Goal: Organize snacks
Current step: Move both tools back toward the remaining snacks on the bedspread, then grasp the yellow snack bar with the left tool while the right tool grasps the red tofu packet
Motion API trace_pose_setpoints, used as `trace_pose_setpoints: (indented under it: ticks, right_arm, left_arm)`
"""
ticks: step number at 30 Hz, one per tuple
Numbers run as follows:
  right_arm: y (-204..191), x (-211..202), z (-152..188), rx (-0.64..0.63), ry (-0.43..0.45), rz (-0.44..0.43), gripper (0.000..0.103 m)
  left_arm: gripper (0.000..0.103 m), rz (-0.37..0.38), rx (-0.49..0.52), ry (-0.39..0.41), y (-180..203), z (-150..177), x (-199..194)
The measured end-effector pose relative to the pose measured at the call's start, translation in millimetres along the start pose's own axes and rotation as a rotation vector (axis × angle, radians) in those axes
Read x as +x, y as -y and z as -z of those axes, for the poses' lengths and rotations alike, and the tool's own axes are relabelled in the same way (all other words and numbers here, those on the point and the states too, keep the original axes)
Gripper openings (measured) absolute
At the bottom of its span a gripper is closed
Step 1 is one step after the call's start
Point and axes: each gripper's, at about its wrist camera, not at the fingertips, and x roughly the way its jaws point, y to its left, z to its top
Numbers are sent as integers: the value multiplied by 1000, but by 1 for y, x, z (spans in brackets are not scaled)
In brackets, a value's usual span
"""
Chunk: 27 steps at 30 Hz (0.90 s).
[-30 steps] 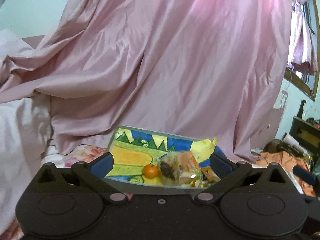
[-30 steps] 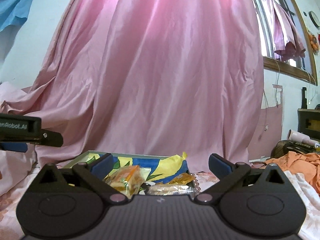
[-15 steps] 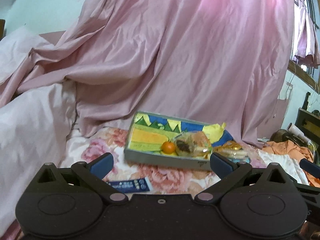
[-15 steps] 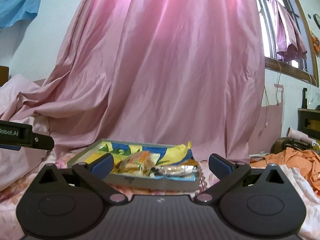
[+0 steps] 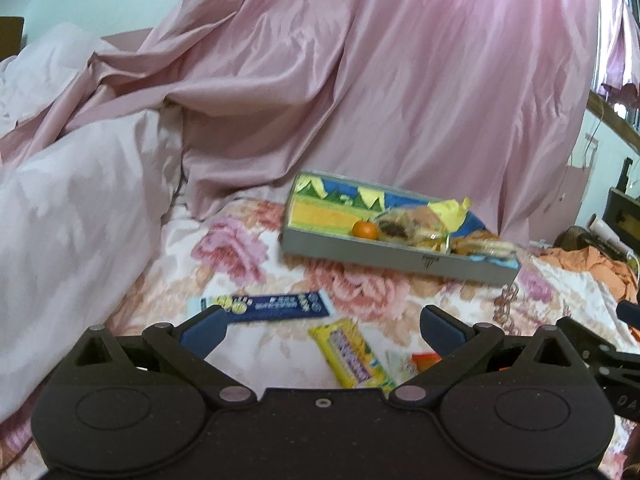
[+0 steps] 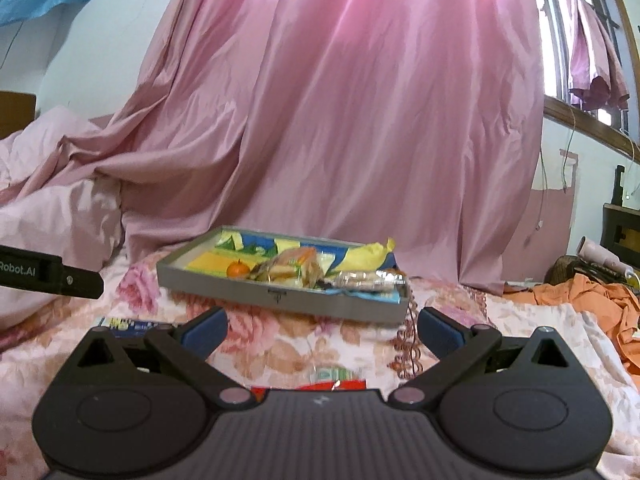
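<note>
- Your left gripper (image 5: 322,322) is spread wide and holds nothing; it hangs low over the floral bedspread (image 5: 248,264), most likely so you can drop onto a loose snack.
- Your right gripper (image 6: 322,328) is likewise spread and empty, aimed at the tray from the front.
- Nearest to you, just under the left jaws, lies a yellow snack bar (image 5: 352,354), flat and angled toward you; a red-orange packet (image 5: 425,360) sits just beside it, partly hidden by the right finger. In the right wrist view a red wrapper edge (image 6: 332,385) peeks out at the gripper body; I cannot tell if it is the same packet.
- A little farther, a blue snack bar (image 5: 272,305) lies crosswise, touching the left finger tip in the picture.
- Beyond these, well apart, the grey tray (image 5: 360,249) already holds a small orange fruit (image 5: 364,229), a clear-wrapped pastry (image 5: 412,224) and a silver-wrapped packet (image 6: 368,280), so the sorting looks partly done.
- Behind everything hangs the pink curtain (image 6: 360,120).
- Against a second ago: both grippers have pulled back from the tray, which then filled the space between the jaws, and the left camera has tipped down, bringing the loose bars into sight. The jaws were spread then too.
</note>
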Motion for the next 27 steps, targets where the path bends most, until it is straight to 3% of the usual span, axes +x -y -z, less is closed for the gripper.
trace_pose_setpoints:
  ticks: [20,27]
  right_arm:
    - [-8,28,47,18,-306,-27,103]
    - [-7,41,58,17,-367,-16,103]
  left_arm:
    - [102,-5,25,-206,-10,45,36]
    - [102,5,46,-253,-6,53,52]
